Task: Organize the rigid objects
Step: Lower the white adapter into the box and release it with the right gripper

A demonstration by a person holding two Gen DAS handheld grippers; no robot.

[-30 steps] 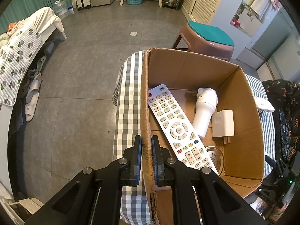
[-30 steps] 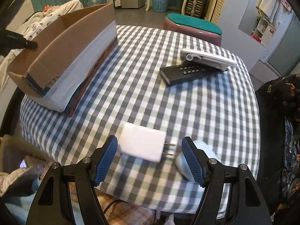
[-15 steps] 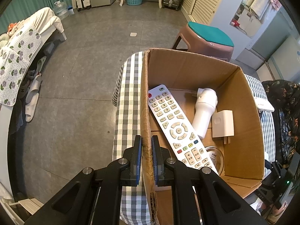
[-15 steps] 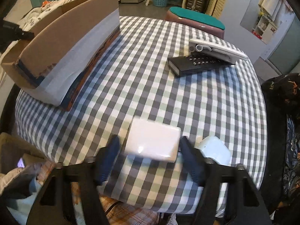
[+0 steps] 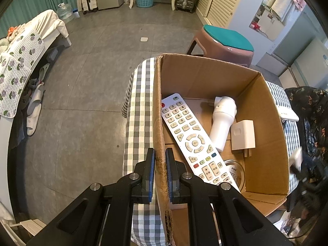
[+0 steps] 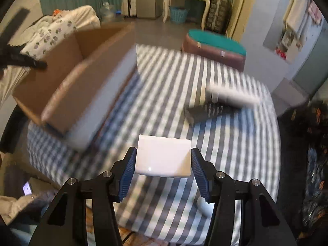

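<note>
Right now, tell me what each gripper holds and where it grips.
Left gripper clamps the cardboard box by its near side wall. Right gripper holds the white charger across its two side faces.

Cardboard box (image 5: 205, 78): brown. Tablecloth (image 5: 139, 112): grey-green and white check. Remote (image 5: 192, 139): white, with coloured buttons. Charger (image 6: 163, 157): plain glossy white. Gripper pads (image 6: 128, 169): blue, on black arms. Stool (image 5: 225, 41): mauve, teal top.

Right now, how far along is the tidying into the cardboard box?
Partly done. The cardboard box already holds a white remote, a white flashlight-shaped device, a charger and a round tin. In hand: the right tongs grip a white adapter; the left tongs pinch the box wall. Left on the table: a black remote and a white handset.
</note>
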